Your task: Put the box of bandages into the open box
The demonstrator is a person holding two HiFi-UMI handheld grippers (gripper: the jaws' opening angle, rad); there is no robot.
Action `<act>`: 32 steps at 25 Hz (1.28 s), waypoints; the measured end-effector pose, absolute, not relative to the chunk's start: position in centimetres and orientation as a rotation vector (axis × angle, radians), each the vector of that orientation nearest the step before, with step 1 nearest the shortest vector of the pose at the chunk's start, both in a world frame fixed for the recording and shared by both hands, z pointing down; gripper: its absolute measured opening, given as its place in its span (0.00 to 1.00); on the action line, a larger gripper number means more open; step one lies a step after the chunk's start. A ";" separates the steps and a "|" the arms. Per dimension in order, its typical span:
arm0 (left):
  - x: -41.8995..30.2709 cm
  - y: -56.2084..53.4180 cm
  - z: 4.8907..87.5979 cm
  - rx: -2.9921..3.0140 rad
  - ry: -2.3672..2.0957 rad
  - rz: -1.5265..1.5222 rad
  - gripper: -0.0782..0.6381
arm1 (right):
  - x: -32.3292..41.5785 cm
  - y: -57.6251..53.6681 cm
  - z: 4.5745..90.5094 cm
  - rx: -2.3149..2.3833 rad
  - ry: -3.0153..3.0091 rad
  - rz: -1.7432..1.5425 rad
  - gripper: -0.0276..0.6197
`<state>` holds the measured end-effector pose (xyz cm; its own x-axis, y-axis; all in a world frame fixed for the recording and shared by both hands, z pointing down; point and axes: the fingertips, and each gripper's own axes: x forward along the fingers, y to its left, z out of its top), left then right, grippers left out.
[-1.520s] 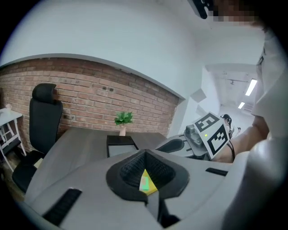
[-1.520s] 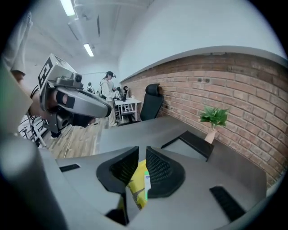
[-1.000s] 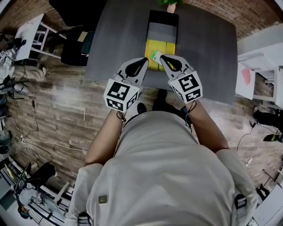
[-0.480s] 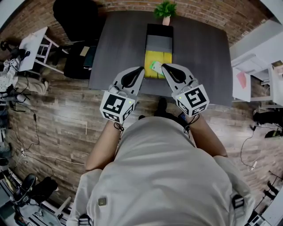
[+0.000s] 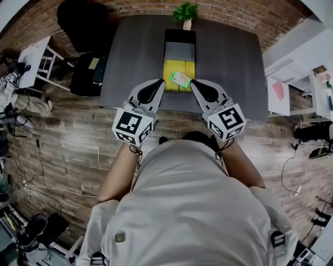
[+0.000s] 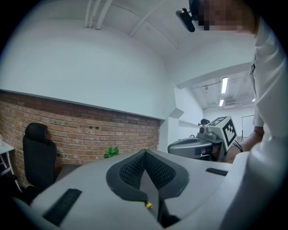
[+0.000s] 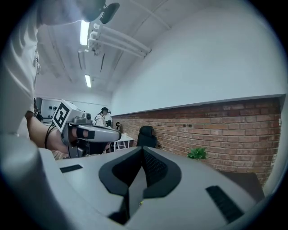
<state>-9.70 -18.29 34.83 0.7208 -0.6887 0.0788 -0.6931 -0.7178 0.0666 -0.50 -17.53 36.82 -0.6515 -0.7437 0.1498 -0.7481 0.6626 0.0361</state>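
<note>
The open box [image 5: 178, 66] lies on the dark table [image 5: 229, 57] near its front edge, with a yellow inside and a grey and black part behind it. The green and white box of bandages [image 5: 180, 79] rests tilted over the yellow part, right at the tip of my right gripper [image 5: 193, 83]. I cannot tell whether that tip touches it. In the right gripper view the jaws [image 7: 141, 152] are shut with nothing showing between them. My left gripper [image 5: 160, 82] hovers at the box's front left corner, its jaws [image 6: 145, 153] shut and empty.
A small potted plant [image 5: 186, 10] stands at the table's far edge, behind the open box. A black chair [image 5: 78, 21] sits off the far left corner. White furniture [image 5: 283, 88] stands to the right. Wood floor and cables lie around the person.
The head view has tipped so more of the table's far side shows. Both grippers keep their places at the box's front, the bandage box still by the right tip.
</note>
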 end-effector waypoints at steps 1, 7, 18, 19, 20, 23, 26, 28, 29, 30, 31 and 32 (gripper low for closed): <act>-9.2 -18.2 34.8 2.828 -1.138 0.075 0.13 | 0.0 -17.4 36.8 1.229 -2.728 0.043 0.08; -6.1 -18.0 34.8 2.804 -1.184 0.082 0.13 | 2.9 -17.2 36.0 1.184 -2.759 0.017 0.08; 0.6 -13.7 36.1 2.750 -1.247 0.127 0.13 | 8.5 -13.9 37.0 1.079 -2.827 0.099 0.08; 0.9 -13.2 36.3 2.747 -1.251 0.136 0.13 | 8.7 -13.5 37.1 1.073 -2.831 0.102 0.08; 1.1 -12.6 36.6 2.742 -1.254 0.146 0.13 | 8.9 -13.2 37.3 1.069 -2.836 0.109 0.08; 1.3 -11.2 37.1 2.729 -1.261 0.173 0.13 | 9.4 -11.9 37.8 1.057 -2.847 0.133 0.08; 1.2 -10.1 37.2 2.734 -1.254 0.189 0.13 | 9.3 -10.7 38.1 1.051 -2.850 0.138 0.08; 1.1 -9.3 37.2 2.747 -1.235 0.196 0.13 | 8.9 -9.9 38.2 1.060 -2.848 0.138 0.08; 0.9 -8.9 37.3 2.757 -1.224 0.198 0.13 | 8.7 -9.4 38.2 1.070 -2.846 0.138 0.08; 0.7 -8.5 37.3 2.767 -1.213 0.198 0.13 | 8.5 -9.0 38.2 1.081 -2.843 0.138 0.08; 0.5 -8.0 37.2 2.777 -1.203 0.197 0.13 | 8.2 -8.4 38.2 1.092 -2.840 0.136 0.08; 0.2 -7.6 37.2 2.786 -1.193 0.195 0.13 | 7.8 -7.8 38.2 1.101 -2.834 0.132 0.08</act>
<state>0.15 -7.56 37.17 0.6838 -0.7122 0.1585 -0.7256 -0.6866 0.0458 7.84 -7.80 38.19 -0.7340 -0.6681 0.1222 -0.6765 0.7350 -0.0450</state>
